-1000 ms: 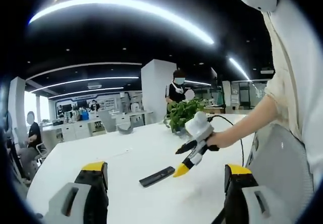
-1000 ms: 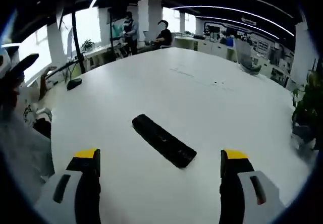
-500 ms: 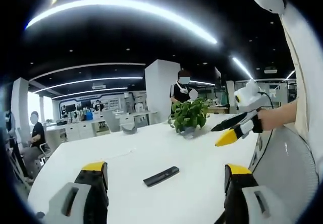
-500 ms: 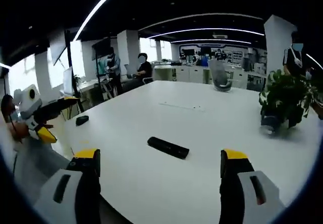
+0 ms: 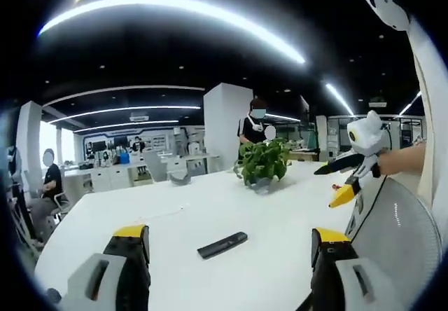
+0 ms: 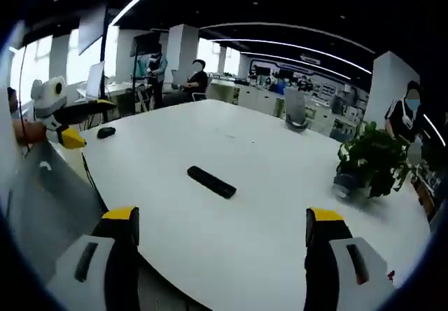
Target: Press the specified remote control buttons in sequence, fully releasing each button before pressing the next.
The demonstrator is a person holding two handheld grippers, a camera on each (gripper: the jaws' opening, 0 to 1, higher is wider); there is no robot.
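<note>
Two grippers: left gripper (image 5: 227, 255) and right gripper (image 6: 218, 237), jaws spread wide, holding nothing.
Remote control (image 5: 222, 244) (image 6: 211, 182): flat on white table (image 6: 280, 206), ahead between each gripper's jaws, long axis diagonal.
Potted plant (image 6: 369, 160): beyond, right.

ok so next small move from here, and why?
Probably bring the right gripper down toward the remote. The remote lies flat on the white table, untouched, and both grippers are held off it with jaws open; the left gripper is also back from it. No button can be pressed until a jaw tip is over the remote.
</note>
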